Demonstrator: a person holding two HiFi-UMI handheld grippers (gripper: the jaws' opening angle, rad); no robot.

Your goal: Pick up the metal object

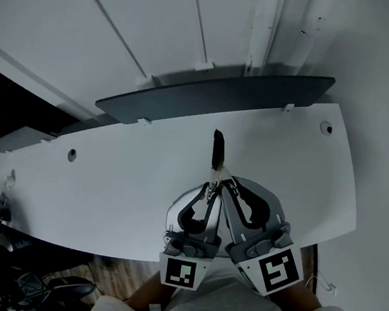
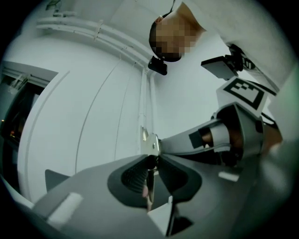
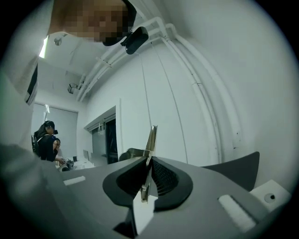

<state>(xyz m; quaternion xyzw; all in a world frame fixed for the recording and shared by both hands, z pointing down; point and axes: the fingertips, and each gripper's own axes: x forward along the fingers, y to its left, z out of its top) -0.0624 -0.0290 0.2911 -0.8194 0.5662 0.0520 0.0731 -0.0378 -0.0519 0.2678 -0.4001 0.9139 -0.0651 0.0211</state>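
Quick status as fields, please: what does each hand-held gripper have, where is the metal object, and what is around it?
left hand-held gripper: shut on the metal object
right hand-held gripper: shut on the same metal object
metal object: thin strip pinched where both sets of jaws meet, dark end pointing away from the person
below: white table; the object appears lifted off it
behind: dark panel along the table's far edge

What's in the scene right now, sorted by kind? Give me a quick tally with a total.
Metal object: 1
Grippers: 2, the left gripper and the right gripper, both closed on the metal object
White table: 1
Dark panel along its back edge: 1
Round holes in the tabletop: 2
Total: 7
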